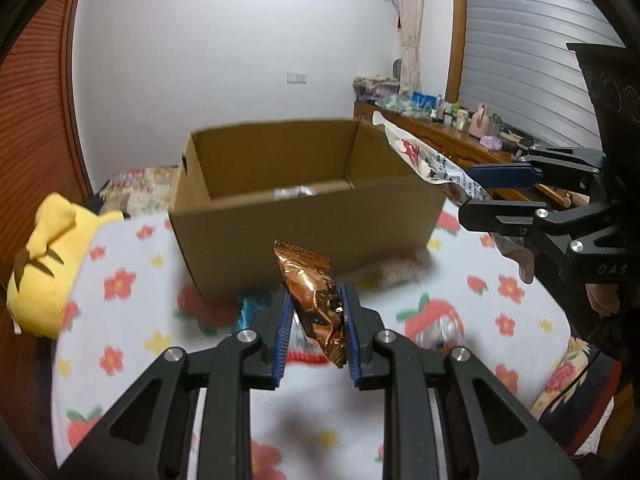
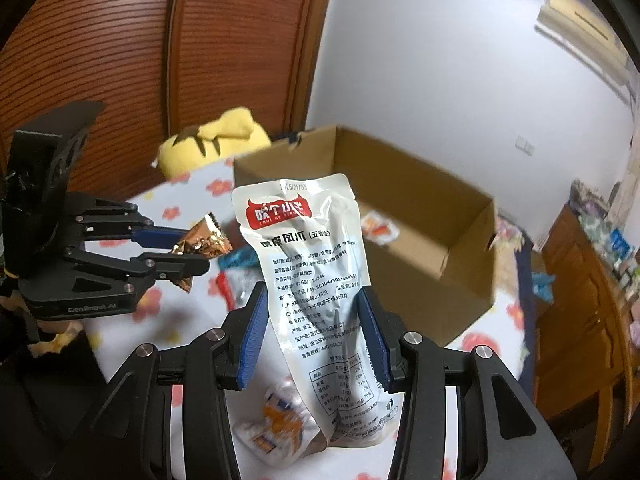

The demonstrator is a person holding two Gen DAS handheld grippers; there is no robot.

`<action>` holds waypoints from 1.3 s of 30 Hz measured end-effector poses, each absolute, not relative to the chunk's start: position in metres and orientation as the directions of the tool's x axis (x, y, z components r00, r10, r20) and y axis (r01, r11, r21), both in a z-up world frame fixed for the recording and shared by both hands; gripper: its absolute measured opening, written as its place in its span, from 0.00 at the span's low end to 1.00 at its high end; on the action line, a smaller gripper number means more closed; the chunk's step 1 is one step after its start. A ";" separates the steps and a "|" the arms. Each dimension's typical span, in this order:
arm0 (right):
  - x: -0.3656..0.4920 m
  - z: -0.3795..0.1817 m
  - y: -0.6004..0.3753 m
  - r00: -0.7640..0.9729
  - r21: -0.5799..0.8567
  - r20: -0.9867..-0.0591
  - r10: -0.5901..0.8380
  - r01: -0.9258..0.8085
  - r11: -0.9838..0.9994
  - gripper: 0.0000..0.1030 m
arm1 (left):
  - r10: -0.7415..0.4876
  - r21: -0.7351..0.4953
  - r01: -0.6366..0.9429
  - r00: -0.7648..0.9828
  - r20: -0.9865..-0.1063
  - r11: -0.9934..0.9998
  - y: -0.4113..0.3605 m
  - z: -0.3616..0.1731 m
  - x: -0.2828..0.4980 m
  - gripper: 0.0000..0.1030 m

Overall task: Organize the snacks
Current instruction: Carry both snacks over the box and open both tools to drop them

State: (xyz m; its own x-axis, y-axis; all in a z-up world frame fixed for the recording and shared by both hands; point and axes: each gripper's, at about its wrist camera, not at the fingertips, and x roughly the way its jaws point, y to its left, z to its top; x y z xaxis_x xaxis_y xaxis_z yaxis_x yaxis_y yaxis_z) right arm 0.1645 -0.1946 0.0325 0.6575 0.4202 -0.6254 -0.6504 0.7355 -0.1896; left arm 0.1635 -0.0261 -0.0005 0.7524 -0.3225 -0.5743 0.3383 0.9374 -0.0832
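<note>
One cardboard box [image 1: 304,216] stands open-topped on the bed [image 1: 132,280], toward its far edge, on the flower-and-strawberry cover. From my right wrist view the box holds one small white packet with orange-red print [image 2: 379,229] on its floor; I see nothing else inside, though the near wall hides part of the bottom.

My left gripper [image 1: 316,332] has its fingers narrow, clamped on one copper foil snack packet [image 1: 314,300], which stands upright between the blue pads, above the bed, short of the box's near wall. No writing on it is readable.

My right gripper [image 2: 314,338] has its fingers partway apart, gripping one white pouch [image 2: 310,280] by its sides; the pouch is upright, raised above the bed in front of the box. It bears a red label with white Chinese characters and "CHUI GE XIAO..." below, a date stamp ending "26/01/03" at the top edge, "SC1043301..." in the small print, and a nutrition table lower down.

The left gripper's body reads "GenRobot.AI" in the right wrist view.

Loose on the bed near the box's front: a blue wrapper [image 1: 250,310], a red-and-white packet [image 1: 306,354] below my left fingers, an orange-and-white packet [image 2: 276,424] below my right fingers; others too blurred to count.

One yellow plush toy [image 1: 48,264] lies at the bed's left edge.
</note>
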 end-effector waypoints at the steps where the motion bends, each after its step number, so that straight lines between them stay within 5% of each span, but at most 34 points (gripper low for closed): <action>1: 0.166 0.037 -0.194 0.661 -0.193 -0.619 0.423 -0.650 0.735 0.44 | -0.322 -0.082 0.338 0.756 -0.569 0.937 -0.026 0.004 0.167 0.21; 14: 0.241 0.075 -0.183 0.690 -0.226 -0.578 0.435 -0.648 0.728 0.44 | -0.315 -0.060 0.338 0.778 -0.544 0.939 -0.022 0.042 0.220 0.21; 39: 0.334 0.016 -0.199 0.643 -0.123 -0.667 0.375 -0.592 0.796 0.45 | -0.283 -0.032 0.325 0.766 -0.577 0.945 -0.030 0.030 0.277 0.21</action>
